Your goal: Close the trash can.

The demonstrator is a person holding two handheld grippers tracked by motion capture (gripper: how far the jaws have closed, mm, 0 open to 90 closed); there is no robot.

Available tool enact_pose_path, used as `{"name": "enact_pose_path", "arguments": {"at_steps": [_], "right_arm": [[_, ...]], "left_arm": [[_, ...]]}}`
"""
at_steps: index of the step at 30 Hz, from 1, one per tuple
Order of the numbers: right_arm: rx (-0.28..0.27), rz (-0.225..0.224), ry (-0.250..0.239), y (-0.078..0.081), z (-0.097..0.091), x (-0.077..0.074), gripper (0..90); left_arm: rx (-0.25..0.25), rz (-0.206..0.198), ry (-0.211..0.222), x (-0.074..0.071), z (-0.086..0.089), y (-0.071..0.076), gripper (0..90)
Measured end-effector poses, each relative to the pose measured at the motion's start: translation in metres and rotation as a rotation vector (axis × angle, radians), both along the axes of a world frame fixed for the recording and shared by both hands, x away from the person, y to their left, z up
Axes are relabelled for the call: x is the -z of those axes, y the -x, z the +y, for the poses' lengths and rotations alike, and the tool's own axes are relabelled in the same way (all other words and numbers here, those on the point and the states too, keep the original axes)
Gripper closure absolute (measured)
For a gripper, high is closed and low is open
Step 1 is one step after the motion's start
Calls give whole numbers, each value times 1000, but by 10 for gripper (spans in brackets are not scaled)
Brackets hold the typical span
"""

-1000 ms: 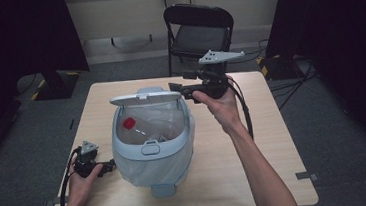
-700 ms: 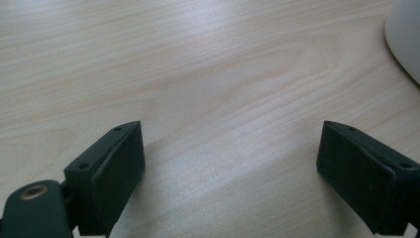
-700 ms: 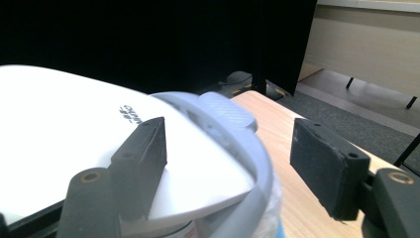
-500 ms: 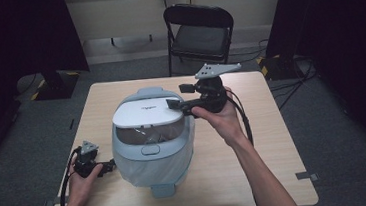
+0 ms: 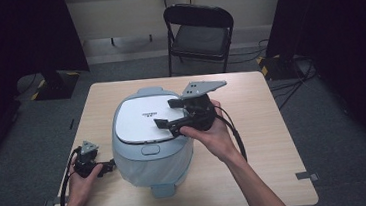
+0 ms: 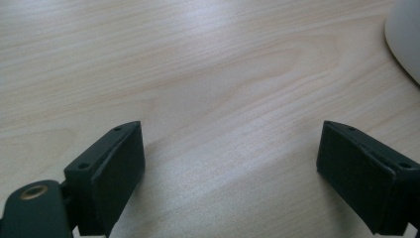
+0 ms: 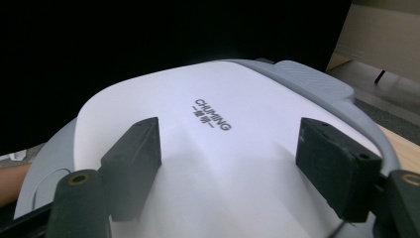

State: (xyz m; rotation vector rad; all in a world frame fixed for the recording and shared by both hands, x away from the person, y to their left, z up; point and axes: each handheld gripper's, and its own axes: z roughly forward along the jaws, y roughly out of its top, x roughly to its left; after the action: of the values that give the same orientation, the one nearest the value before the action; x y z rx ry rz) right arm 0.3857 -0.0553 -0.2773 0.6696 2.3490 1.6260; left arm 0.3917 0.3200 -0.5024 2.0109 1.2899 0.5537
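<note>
A pale blue rice cooker (image 5: pixel 150 158) stands mid-table with its white lid (image 5: pixel 140 119) down. My right gripper (image 5: pixel 164 113) is open and rests over the lid's right side, jaws pointing left. In the right gripper view the lid (image 7: pixel 223 114), printed CHUMING, lies just under the right gripper (image 7: pixel 233 153), with nothing between its pads. My left gripper (image 5: pixel 107 166) sits on the table beside the cooker's left flank. In the left gripper view the left gripper (image 6: pixel 230 163) is open over bare wood, and the cooker's edge (image 6: pixel 406 39) shows at upper right.
The wooden table (image 5: pixel 264 141) has bare room to the right of the cooker and along its far edge. A black folding chair (image 5: pixel 200 31) stands behind the table. Cables trail from both grippers, and dark curtains hang at both sides.
The cooker's lid was up with the inside showing; it has swung down and now lies flat. My right gripper came down and left with it. The left gripper stayed put.
</note>
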Motion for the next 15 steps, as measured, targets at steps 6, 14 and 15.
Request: {"name": "enact_pose_path", "arguments": {"at_steps": [6, 14, 15], "right_arm": [[-17, -41, 32, 14, 10, 2, 246], [18, -67, 15, 30, 15, 6, 251], [22, -69, 13, 32, 15, 7, 251]], "left_arm": [[0, 0, -1, 0, 0, 0, 109], [1, 0, -1, 0, 0, 0, 108], [1, 0, -2, 0, 0, 0, 108]]}}
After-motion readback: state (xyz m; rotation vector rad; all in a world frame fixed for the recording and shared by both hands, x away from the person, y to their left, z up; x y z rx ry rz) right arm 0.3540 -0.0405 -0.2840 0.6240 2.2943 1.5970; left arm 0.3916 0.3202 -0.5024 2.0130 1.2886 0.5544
